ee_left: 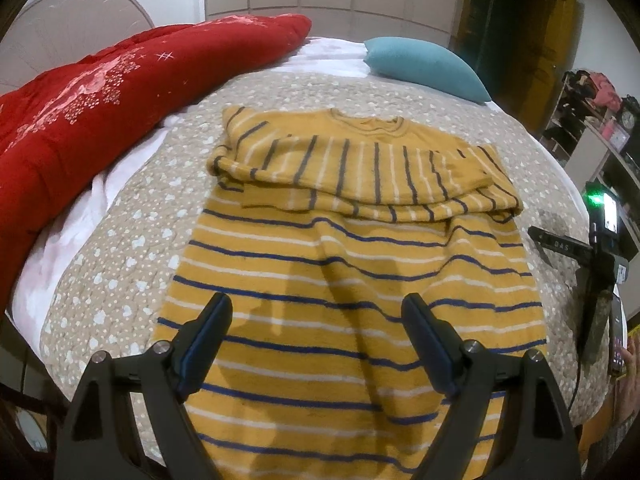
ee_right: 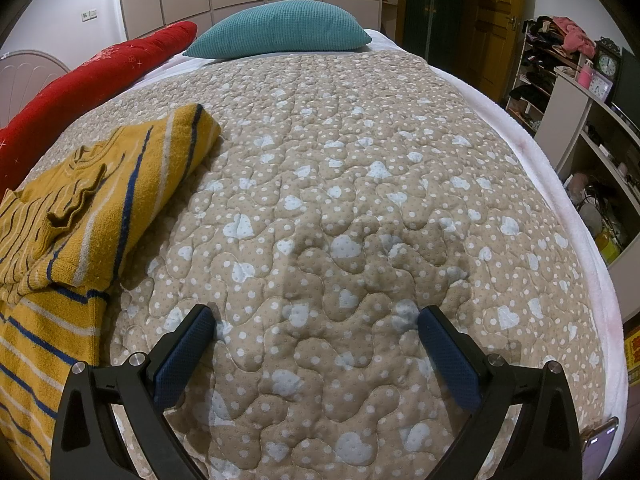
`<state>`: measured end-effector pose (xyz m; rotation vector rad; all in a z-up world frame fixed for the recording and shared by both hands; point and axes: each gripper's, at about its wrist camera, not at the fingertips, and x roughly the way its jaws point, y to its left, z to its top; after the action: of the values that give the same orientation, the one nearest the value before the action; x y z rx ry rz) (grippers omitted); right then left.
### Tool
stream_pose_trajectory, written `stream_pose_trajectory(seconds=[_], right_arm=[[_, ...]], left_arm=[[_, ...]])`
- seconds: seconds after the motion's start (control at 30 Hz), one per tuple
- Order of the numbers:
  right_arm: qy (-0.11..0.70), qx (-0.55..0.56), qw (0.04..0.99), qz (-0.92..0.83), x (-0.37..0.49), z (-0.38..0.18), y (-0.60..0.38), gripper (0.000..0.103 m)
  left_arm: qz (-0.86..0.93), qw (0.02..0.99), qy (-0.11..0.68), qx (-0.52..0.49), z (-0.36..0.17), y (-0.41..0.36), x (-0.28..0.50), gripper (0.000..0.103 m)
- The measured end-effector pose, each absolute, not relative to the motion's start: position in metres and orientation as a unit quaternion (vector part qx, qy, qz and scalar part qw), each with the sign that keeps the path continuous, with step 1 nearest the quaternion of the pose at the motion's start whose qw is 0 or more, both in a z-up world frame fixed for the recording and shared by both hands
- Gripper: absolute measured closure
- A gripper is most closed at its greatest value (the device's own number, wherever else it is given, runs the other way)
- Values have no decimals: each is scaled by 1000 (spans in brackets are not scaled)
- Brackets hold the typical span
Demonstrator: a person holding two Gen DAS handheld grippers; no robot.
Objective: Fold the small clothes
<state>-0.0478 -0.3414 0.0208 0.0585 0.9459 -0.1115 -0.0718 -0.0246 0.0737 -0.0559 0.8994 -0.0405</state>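
A mustard-yellow sweater (ee_left: 352,264) with blue and white stripes lies flat on the quilted bed, neck away from me, both sleeves folded across its chest. My left gripper (ee_left: 318,312) is open and empty, hovering over the sweater's lower body. In the right wrist view the sweater (ee_right: 80,216) lies at the left. My right gripper (ee_right: 316,324) is open and empty over the bare quilt (ee_right: 360,184), to the right of the sweater. The right gripper also shows at the right edge of the left wrist view (ee_left: 596,256).
A red comforter (ee_left: 100,112) runs along the bed's left side. A teal pillow (ee_right: 280,30) lies at the head. Shelves (ee_right: 576,92) with clutter and a clock stand right of the bed. A phone (ee_right: 600,436) lies at the bed's near right edge.
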Motion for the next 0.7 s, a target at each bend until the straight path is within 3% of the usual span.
stream_pose_trajectory(seconds=[0.7], right_arm=[[455, 28, 889, -54, -48, 21, -341, 0]], left_arm=[[-20, 898, 439, -26, 72, -26, -69, 17]])
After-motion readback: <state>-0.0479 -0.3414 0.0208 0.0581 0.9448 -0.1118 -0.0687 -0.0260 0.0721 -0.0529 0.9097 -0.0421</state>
